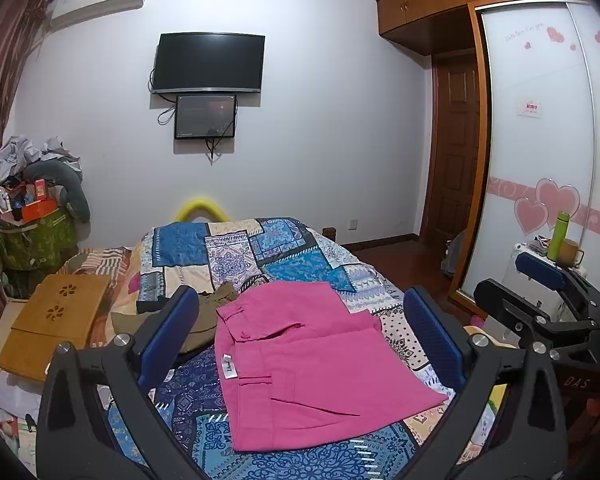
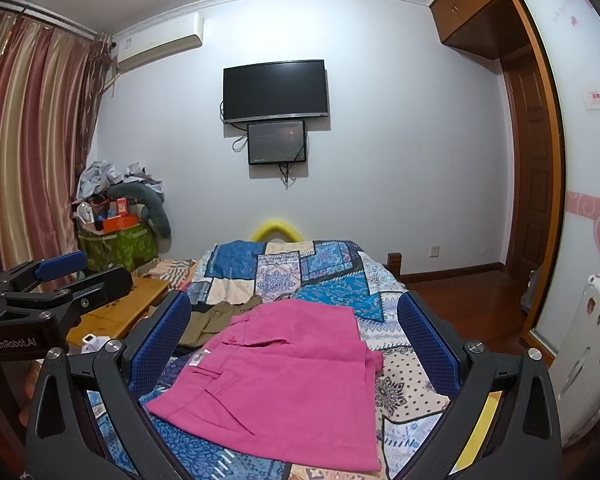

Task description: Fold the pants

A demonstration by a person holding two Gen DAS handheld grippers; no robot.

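Note:
Folded pink pants [image 1: 304,364] lie flat on the patterned patchwork quilt [image 1: 236,256] on the bed, waistband and white label to the left. They also show in the right wrist view [image 2: 288,384]. My left gripper [image 1: 300,340] is open and empty, held above the pants. My right gripper [image 2: 296,344] is open and empty, also above the pants. The right gripper shows at the right edge of the left wrist view [image 1: 548,280]; the left gripper shows at the left edge of the right wrist view [image 2: 64,272].
Olive-brown clothing [image 1: 204,316] lies on the quilt just left of the pink pants. A wooden lap table [image 1: 56,320] sits at the bed's left side. A cluttered green hamper [image 1: 32,236] stands far left. A wardrobe with sliding doors [image 1: 540,140] is at the right.

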